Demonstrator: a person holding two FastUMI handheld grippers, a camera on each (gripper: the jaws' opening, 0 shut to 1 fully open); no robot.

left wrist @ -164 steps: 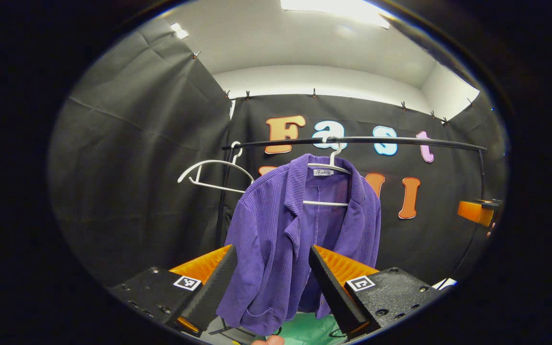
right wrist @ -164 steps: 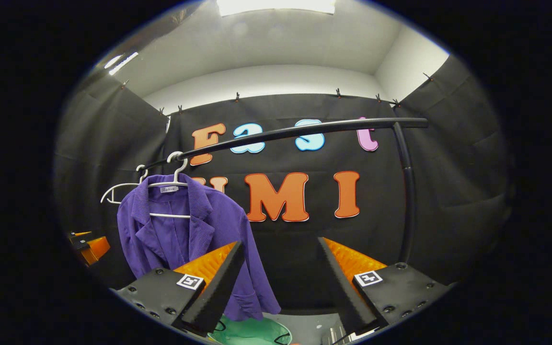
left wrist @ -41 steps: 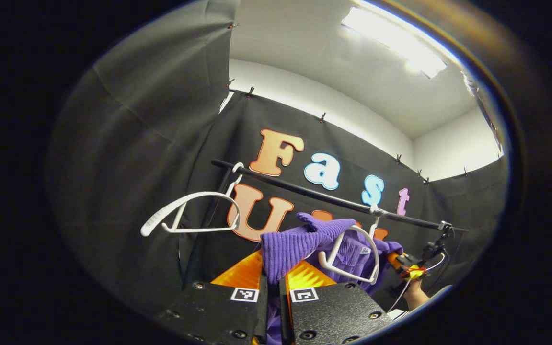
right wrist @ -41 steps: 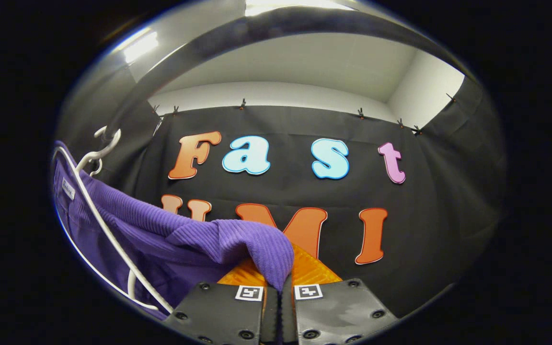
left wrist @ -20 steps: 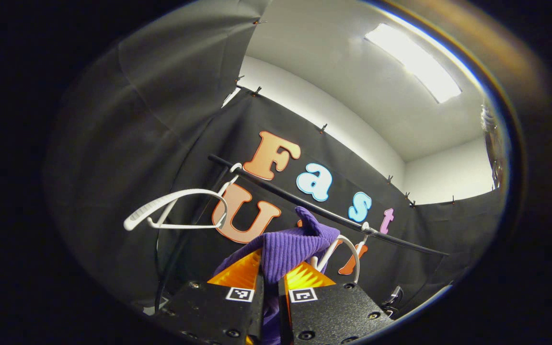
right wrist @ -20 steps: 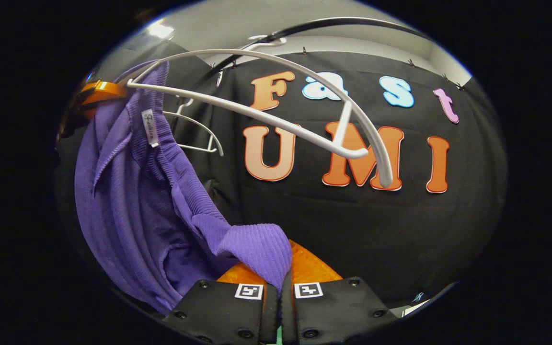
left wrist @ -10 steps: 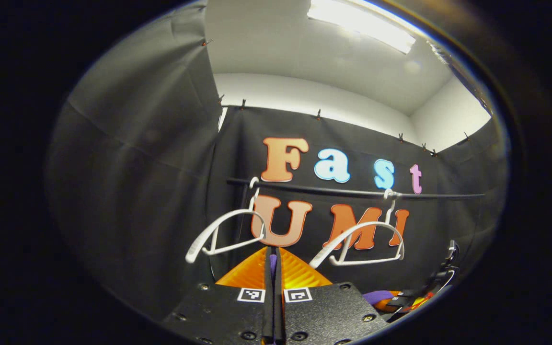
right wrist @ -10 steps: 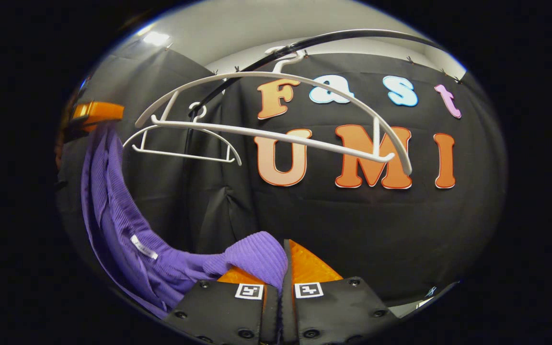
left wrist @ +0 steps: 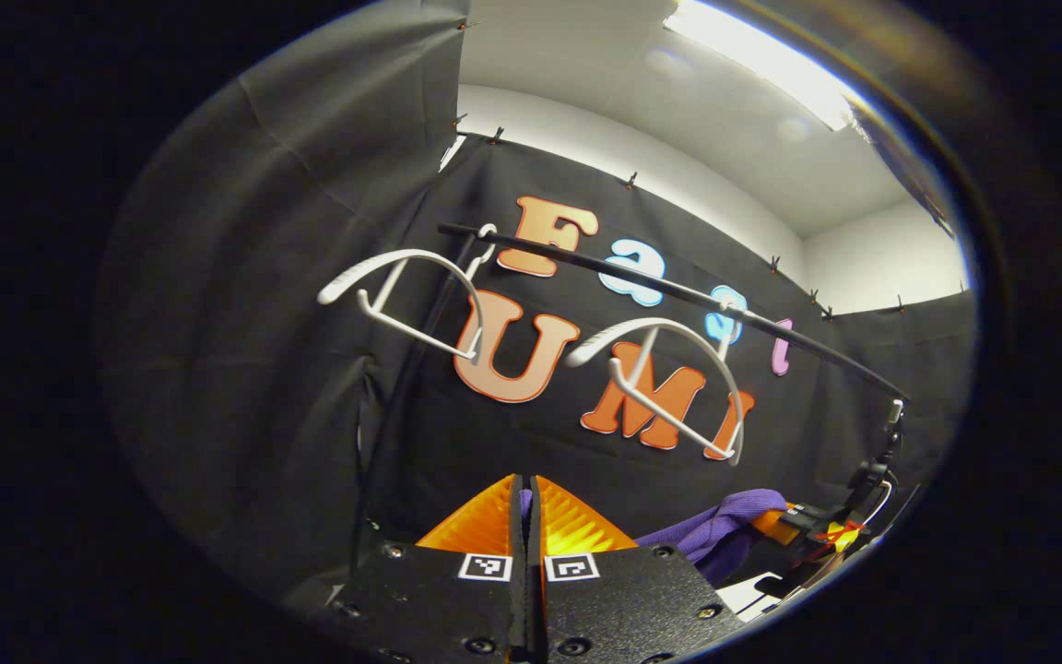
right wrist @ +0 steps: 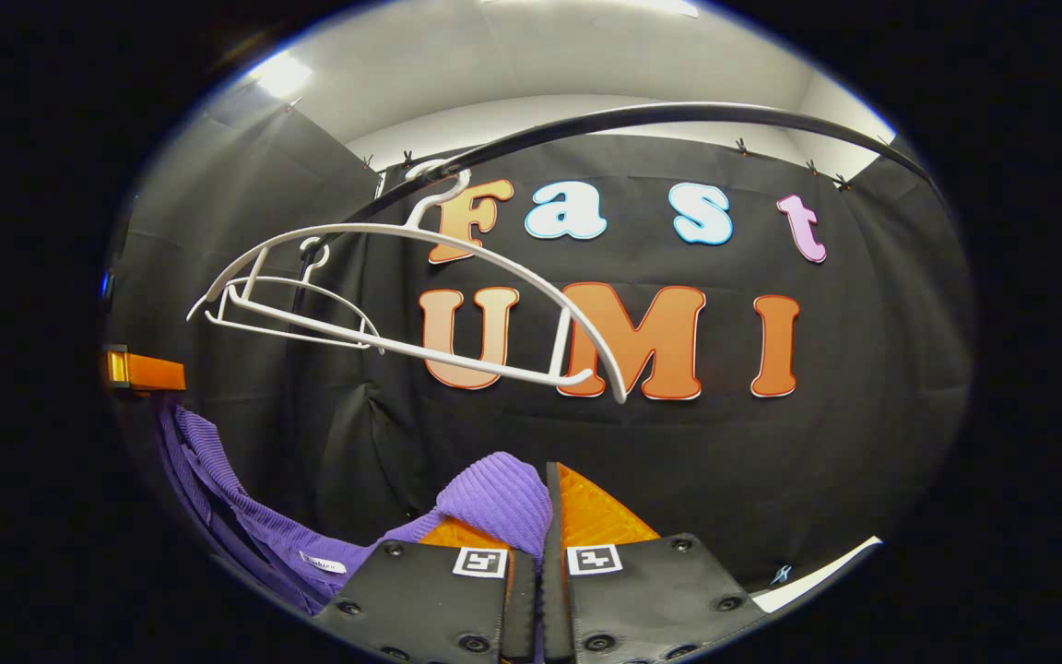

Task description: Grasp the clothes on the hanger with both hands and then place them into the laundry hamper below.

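The purple ribbed jacket (right wrist: 494, 503) is off its hanger and hangs slack between my two grippers. In the right gripper view my right gripper (right wrist: 547, 475) is shut on a fold of it, and the cloth runs down and left to the left gripper (right wrist: 144, 371). In the left gripper view my left gripper (left wrist: 525, 484) is shut with a thin strip of purple cloth between its fingers. More of the jacket (left wrist: 720, 535) shows low on the right, beside the right gripper (left wrist: 803, 527). The bare white hanger (right wrist: 457, 304) hangs tilted on the black rail (right wrist: 642, 118).
A second bare white hanger (left wrist: 402, 295) hangs farther left on the rail (left wrist: 678, 293), close to the rack's upright post (left wrist: 402, 397). The black cloth wall stands right behind. A white edge (right wrist: 817, 572) shows at the bottom right of the right gripper view.
Over the last second the jacket slid off the hanger, which now hangs bare and tilted. Both grippers, still shut on the cloth, have dropped lower below the rail.
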